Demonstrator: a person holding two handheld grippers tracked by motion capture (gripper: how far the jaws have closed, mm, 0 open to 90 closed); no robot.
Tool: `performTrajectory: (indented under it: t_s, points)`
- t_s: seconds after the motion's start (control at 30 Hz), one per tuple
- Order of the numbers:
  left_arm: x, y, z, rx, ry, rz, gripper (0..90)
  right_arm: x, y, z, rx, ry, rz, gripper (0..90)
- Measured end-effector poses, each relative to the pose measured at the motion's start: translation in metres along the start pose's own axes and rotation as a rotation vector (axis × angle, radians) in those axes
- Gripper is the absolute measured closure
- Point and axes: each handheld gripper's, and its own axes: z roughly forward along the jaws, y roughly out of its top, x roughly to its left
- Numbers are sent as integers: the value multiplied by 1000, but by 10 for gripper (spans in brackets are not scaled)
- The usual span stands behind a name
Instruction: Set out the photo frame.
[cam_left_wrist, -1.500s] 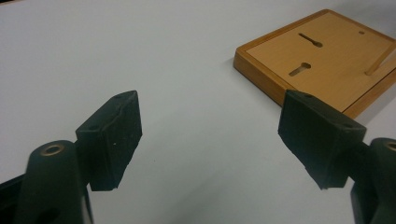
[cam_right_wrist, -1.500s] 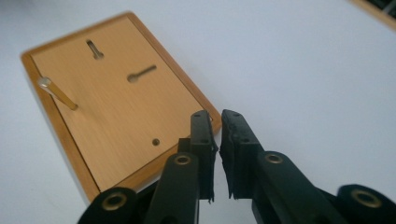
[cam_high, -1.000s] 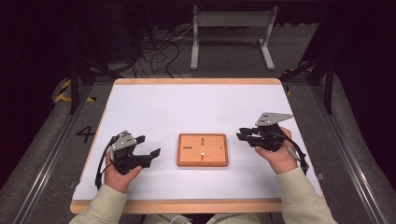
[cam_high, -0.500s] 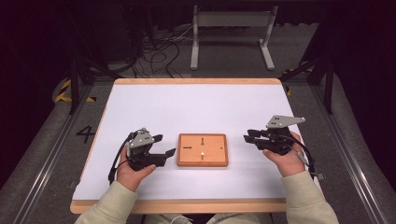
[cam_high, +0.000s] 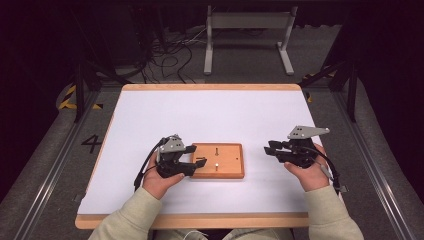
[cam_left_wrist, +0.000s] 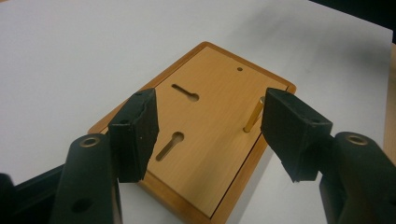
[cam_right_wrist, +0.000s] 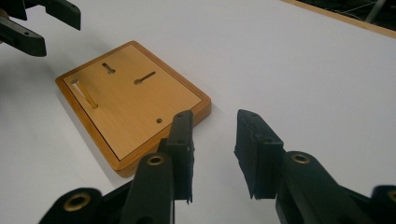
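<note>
Where tape borders the table (cam_high: 150, 100) — "4" (cam_high: 92, 144).

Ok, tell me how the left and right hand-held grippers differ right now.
The left hand-held gripper sits at the wooden board's left edge, its jaws reaching over that edge; the right hand-held gripper is apart from the board, over the bare white table top. In their own views, the left's jaws are spread wide around the board and its brass peg; the right's gap looks narrower and frames nothing. Both are open and hold nothing.
</note>
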Motion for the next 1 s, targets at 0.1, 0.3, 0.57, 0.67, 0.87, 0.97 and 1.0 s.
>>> performTrajectory:
  t_s: [0.1,0.3,0.57,0.67,0.87,0.97,1.0]
  points:
    - [-3,3,6,-7,-23,19,385,0,-2,-1,1,-3,5,671]
    - [-5,3,20,-5,-110,29,376,-1,-3,-2,4,-8,9,667]
    - [-13,-1,39,41,-137,67,490,-1,-3,0,6,0,10,662]
    - [-15,-2,45,56,-137,81,527,-1,-4,0,8,0,9,662]
    - [-17,-4,54,81,-127,102,677,-1,-5,2,17,3,6,659]
    - [-17,-6,57,99,-122,121,749,-1,-5,3,19,5,8,659]
    - [-17,-6,57,102,-122,123,772,-1,-5,3,19,6,8,659]
